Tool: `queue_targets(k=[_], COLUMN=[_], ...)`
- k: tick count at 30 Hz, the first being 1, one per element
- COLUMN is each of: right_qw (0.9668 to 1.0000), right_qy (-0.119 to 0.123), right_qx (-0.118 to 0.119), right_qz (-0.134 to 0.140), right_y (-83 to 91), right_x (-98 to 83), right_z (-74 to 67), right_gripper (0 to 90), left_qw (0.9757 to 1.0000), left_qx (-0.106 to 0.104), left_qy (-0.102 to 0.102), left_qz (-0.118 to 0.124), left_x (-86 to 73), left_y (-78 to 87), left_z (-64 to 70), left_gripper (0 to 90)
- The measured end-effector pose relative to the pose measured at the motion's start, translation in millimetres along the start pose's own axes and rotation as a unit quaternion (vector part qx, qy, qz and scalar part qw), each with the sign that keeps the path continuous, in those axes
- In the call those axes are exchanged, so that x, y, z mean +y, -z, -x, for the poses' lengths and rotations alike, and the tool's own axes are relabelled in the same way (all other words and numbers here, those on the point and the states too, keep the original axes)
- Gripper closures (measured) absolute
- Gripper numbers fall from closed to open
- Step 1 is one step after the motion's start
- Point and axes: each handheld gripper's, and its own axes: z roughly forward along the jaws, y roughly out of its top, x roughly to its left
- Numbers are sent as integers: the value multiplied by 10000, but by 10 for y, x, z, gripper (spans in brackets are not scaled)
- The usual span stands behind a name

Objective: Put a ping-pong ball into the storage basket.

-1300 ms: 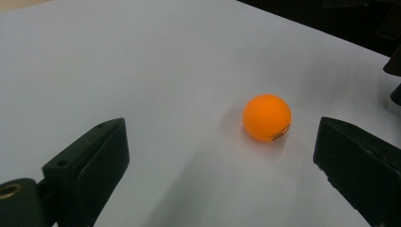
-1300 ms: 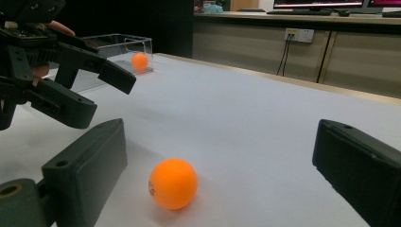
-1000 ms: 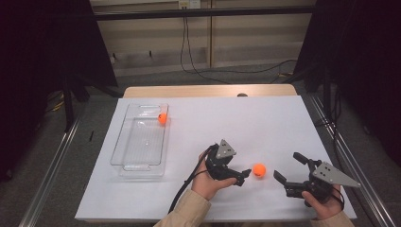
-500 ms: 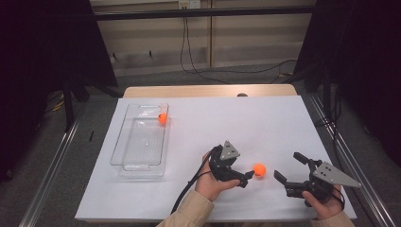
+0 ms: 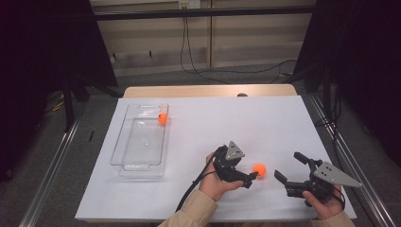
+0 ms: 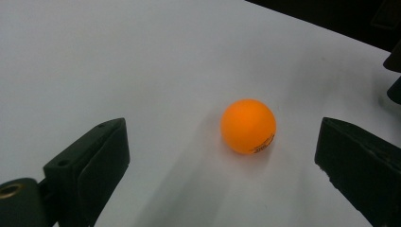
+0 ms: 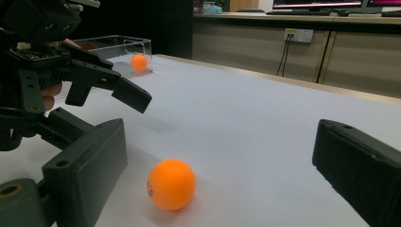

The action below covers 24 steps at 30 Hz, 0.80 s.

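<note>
Left gripper [image 5: 253,177] low over the white table [image 5: 265,123], near the front edge, jaws wide. Ball [image 5: 259,170], orange, sits on the table just ahead of the jaws. In the left gripper view the ball [image 6: 248,126] lies between the two jaws, nearer the right-hand one, touching neither; small print shows on its lower side. Nothing held.

Right gripper [image 5: 289,169] off to the right of the ball, also near the front edge, jaws wide and pointed toward the ball, holding nothing. In the right gripper view the ball [image 7: 171,184] rests on the table between its jaws, closer to the left-hand jaw, and the left gripper [image 7: 124,90] shows beyond it at the left.

Clear tray [image 5: 126,161] stands well apart on the left side of the table. A second ball [image 5: 162,118], orange, lies in the tray's far right corner.
</note>
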Motion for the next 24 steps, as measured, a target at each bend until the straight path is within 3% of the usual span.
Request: queue_targets(k=[10,24], right_qw=[10000,10000], right_qy=[22,18], right_qx=[-19,-26], right_qz=[41,21], right_y=[1,2], right_x=[1,1], right_z=[12,18], right_gripper=[39,37], left_qw=[9998,9999], left_qx=[55,-16], left_qy=[-96,-37], left_qz=[-149,-134], left_x=[5,-9], left_y=[-50,-123], left_z=[0,21], left_gripper=[53,72])
